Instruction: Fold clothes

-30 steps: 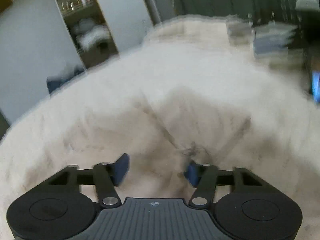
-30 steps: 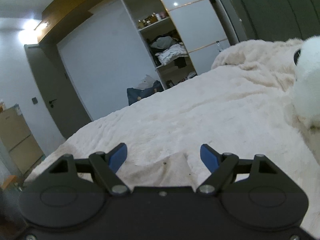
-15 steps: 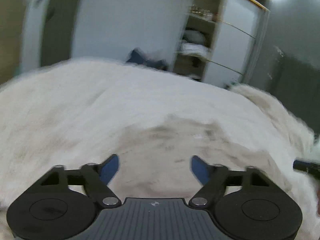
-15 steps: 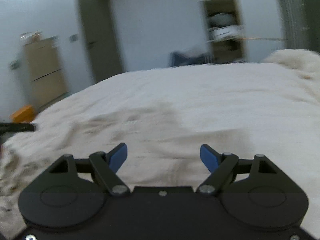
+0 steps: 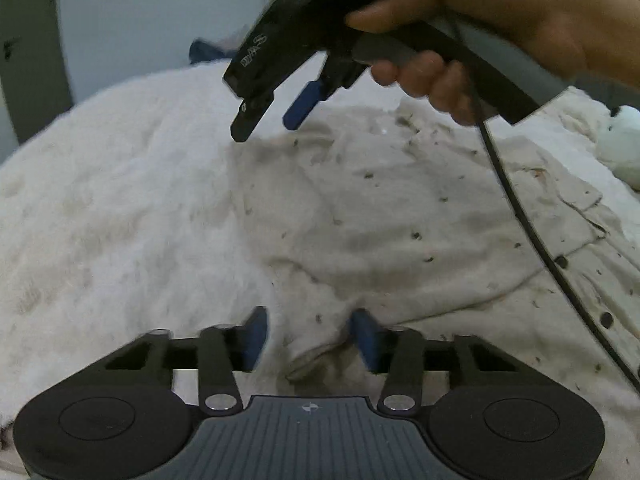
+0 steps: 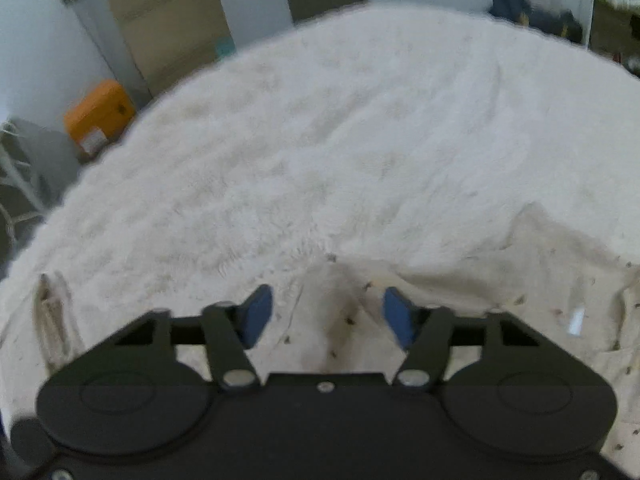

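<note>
A cream, dark-speckled button shirt (image 5: 400,208) lies spread on a white fluffy blanket (image 5: 100,200). My left gripper (image 5: 308,336) is low over the shirt's near edge. Its jaws are closing, with a raised fold of the fabric between the blue pads (image 5: 256,336) but not visibly pinched. A hand (image 5: 500,28) holds my right gripper (image 5: 265,130) above the shirt's far edge. In the right wrist view, the right gripper (image 6: 327,316) straddles a ridge of the shirt (image 6: 540,280). Its jaws are also closing, and a gap still shows on both sides of the ridge.
A black cable (image 5: 520,208) runs from the right gripper across the shirt. A white plush toy (image 5: 624,148) sits at the right edge. Beyond the blanket (image 6: 320,140) are an orange box (image 6: 98,114) on the floor, a dark blue bag (image 6: 528,8) and a beige cabinet (image 6: 160,20).
Both grippers swung across the bed and down onto the shirt's edges. Both pairs of jaws have narrowed around fabric folds. The right gripper and its hand came into the left wrist view.
</note>
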`<state>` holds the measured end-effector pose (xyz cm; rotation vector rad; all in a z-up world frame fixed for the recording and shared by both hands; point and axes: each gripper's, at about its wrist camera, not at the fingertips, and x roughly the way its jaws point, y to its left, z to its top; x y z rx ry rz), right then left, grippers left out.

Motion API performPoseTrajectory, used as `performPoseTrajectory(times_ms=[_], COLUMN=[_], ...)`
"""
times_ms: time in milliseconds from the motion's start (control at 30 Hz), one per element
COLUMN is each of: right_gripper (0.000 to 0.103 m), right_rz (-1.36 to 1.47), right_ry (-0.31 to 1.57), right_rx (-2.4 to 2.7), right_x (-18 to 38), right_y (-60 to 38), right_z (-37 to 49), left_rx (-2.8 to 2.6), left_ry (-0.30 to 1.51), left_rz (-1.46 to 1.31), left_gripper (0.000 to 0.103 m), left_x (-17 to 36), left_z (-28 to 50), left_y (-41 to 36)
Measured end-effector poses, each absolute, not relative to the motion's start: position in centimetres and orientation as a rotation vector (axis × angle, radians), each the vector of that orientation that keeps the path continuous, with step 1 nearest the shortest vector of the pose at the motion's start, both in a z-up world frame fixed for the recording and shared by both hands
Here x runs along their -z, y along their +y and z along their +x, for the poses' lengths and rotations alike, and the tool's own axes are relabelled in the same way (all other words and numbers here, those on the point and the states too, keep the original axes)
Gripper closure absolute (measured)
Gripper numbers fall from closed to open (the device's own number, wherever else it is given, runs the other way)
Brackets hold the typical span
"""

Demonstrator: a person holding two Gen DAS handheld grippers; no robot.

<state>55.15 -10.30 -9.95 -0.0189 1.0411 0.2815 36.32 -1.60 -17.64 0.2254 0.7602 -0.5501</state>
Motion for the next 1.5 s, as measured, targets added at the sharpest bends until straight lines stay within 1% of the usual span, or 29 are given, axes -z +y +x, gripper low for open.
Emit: performPoseTrajectory(times_ms=[33,67,100,233,300,400,467,500,533,567,600,633,667,700,767,800,833,867,900,967,1033,1100,1200,1267,1300,1367,1400,1433,1500], right_gripper=[0.083,0.103,0.103,0.103,0.103,0.103,0.091,0.074,0.068,0.065,0.065,0.06,0.057,0.053,0.053,0.051,0.05,0.05,0.05,0.05,0.05,0.05,0.05,0.05,0.05,0.05,0.05,0.05,0.05], right_rz=[-0.028,-0.04,-0.043,-0.04,-0.075,-0.102,-0.205,-0.249,-0.255,-0.244,-0.22,-0.208,-0.179,-0.168,-0.127,-0.098,-0.081,-0.053,-0.06,-0.103,-0.069,0.012,0.084,0.109,0.121,0.14,0.155,0.161,0.17], right_ry=[1.058,1.09,1.097,1.05,1.015,0.988,0.927,0.922,0.921,0.906,0.89,0.884,0.863,0.85,0.826,0.821,0.82,0.818,0.82,0.825,0.828,0.826,0.824,0.827,0.83,0.84,0.85,0.857,0.88], right_rx=[-0.269,-0.245,-0.225,-0.2,-0.218,-0.243,-0.243,-0.241,-0.243,-0.258,-0.277,-0.284,-0.29,-0.29,-0.282,-0.269,-0.258,-0.221,-0.179,-0.086,-0.053,-0.02,0.026,0.043,0.053,0.072,0.077,0.079,0.097], right_x=[10.3,11.0,11.1,9.7,8.4,8.0,8.2,8.1,7.8,7.3,6.5,6.0,4.8,4.1,2.9,2.6,2.5,2.4,2.6,3.5,4.1,4.6,5.4,6.1,6.5,7.3,8.0,8.5,9.2], right_y=[-9.9,-9.3,-9.0,-8.4,-6.7,-4.7,-2.5,-1.9,-1.9,-2.1,-2.8,-3.2,-5.0,-6.1,-9.6,-11.6,-12.6,-15.5,-17.7,-21.0,-23.4,-26.1,-28.4,-29.2,-29.8,-30.5,-30.7,-30.7,-31.2], right_z=[55.3,55.7,56.1,57.2,58.4,59.8,60.0,59.9,59.9,59.3,58.4,58.0,56.3,55.2,52.4,51.3,50.6,48.6,46.9,43.4,40.1,36.2,30.5,27.5,25.7,23.0,22.2,22.1,21.9], left_rx=[0.56,0.578,0.597,0.596,0.55,0.5,0.463,0.457,0.45,0.448,0.457,0.466,0.475,0.48,0.47,0.468,0.467,0.467,0.468,0.476,0.486,0.517,0.542,0.497,0.494,0.504,0.508,0.507,0.488], left_ry=[0.772,0.781,0.789,0.799,0.819,0.867,0.92,0.927,0.931,0.925,0.917,0.91,0.904,0.901,0.913,0.921,0.931,0.941,0.946,0.924,0.888,0.8,0.765,0.771,0.774,0.787,0.787,0.791,0.819], left_rz=[0.217,0.199,0.181,0.055,-0.161,-0.426,-0.557,-0.591,-0.636,-0.695,-0.736,-0.776,-0.812,-0.834,-0.814,-0.807,-0.795,-0.774,-0.748,-0.667,-0.578,-0.343,-0.155,-0.11,-0.156,-0.295,-0.405,-0.498,-0.602], left_gripper=[0.08,0.086,0.096,0.098,0.099,0.098,0.096,0.094,0.084,0.079,0.07,0.065,0.063,0.058,0.057,0.058,0.068,0.081,0.1,0.099,0.1,0.1,0.103,0.101,0.099,0.077,0.057,0.052,0.052], left_x=[17.9,18.0,18.0,18.1,18.1,18.8,19.7,19.9,20.1,20.1,20.1,20.1,20.2,20.2,20.2,20.4,20.6,20.9,21.0,20.5,19.7,17.4,16.3,16.0,15.8,15.7,15.9,16.2,17.1], left_z=[36.3,36.3,36.2,36.6,37.5,38.5,38.9,38.9,38.9,38.8,38.8,38.7,38.7,38.6,38.7,38.7,38.7,38.7,38.6,37.8,37.1,35.2,33.1,32.5,32.8,33.3,33.7,34.2,35.4], left_y=[-1.4,-1.2,-0.9,1.2,4.4,8.2,10.0,10.5,11.3,12.1,12.5,12.9,13.2,13.3,13.0,12.7,12.4,11.9,11.5,11.1,10.8,10.2,10.0,10.3,10.8,12.2,13.0,13.7,13.8])
